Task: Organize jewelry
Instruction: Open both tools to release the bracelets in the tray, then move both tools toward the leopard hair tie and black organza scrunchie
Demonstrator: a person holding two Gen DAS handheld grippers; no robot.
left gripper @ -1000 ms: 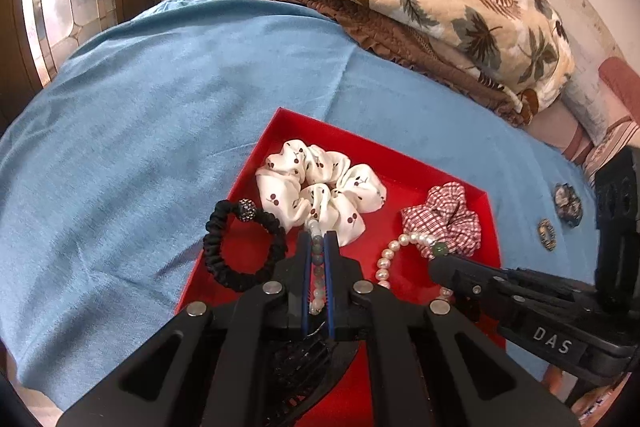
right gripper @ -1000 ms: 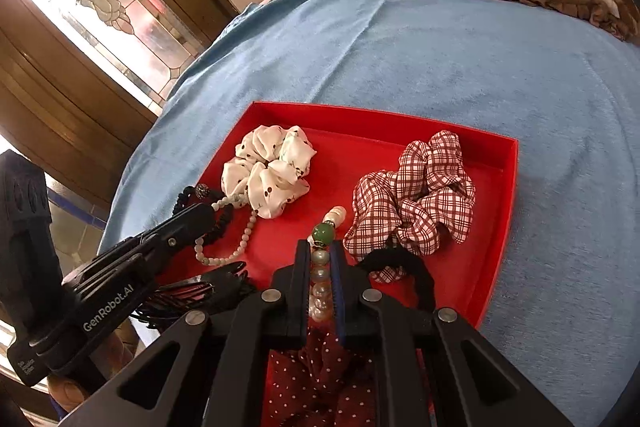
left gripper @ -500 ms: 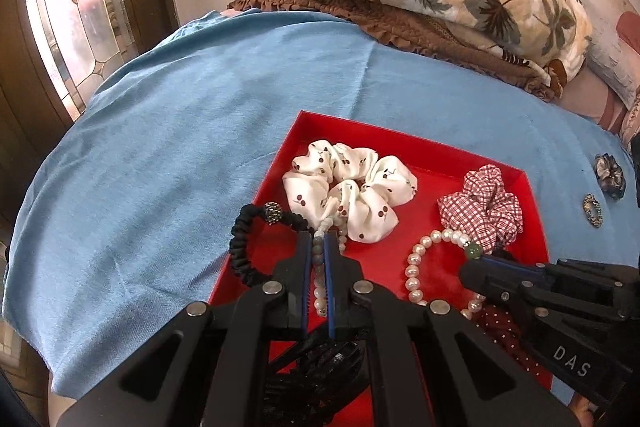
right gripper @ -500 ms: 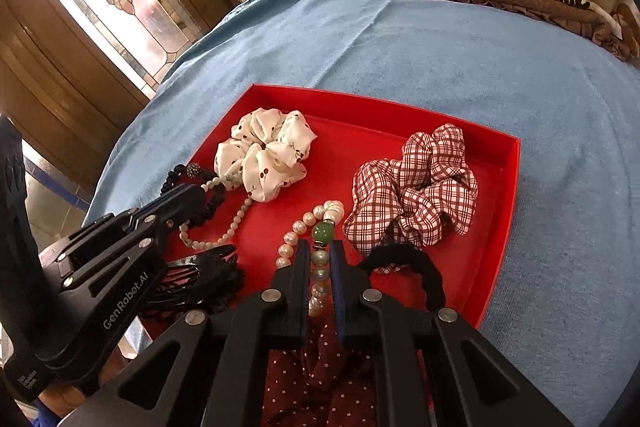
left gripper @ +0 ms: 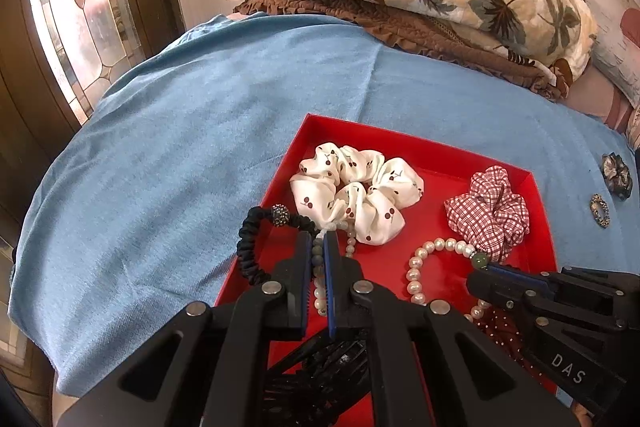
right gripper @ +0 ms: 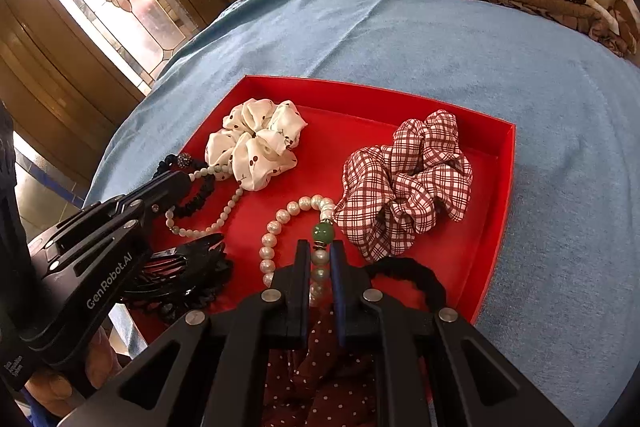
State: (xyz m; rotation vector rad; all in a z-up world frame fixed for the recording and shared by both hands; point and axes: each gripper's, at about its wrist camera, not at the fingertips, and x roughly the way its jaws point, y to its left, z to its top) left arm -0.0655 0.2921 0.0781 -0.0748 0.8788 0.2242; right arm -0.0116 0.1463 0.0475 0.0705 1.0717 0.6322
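The step in hand looks like laying two bead strands down in the shallow red tray (left gripper: 420, 143), which sits on a blue cloth (left gripper: 180, 147). To do it well, each claw should lower its strand flat onto bare red floor, clear of the scrunchies, and part only once the beads rest, so nothing tangles.

The left claw (left gripper: 316, 247) is nearly closed, pinching a thin strand of small pale and grey beads (right gripper: 224, 213). Just left of its tip lies a black braided hair tie with a sparkly bead (left gripper: 256, 243); just ahead and right sits a white satin scrunchie with cherry print (left gripper: 356, 195), touching the strand. Under the claw lies a black hair claw clip (right gripper: 176, 271).

The right claw (right gripper: 320, 259) is likewise narrow, gripping a pearl bracelet with a green bead (right gripper: 276, 227) just behind that bead. Immediately ahead and right is a red-and-white checked scrunchie (right gripper: 404, 187), touching the pearls; a black elastic (right gripper: 404, 273) curls beside its right finger.
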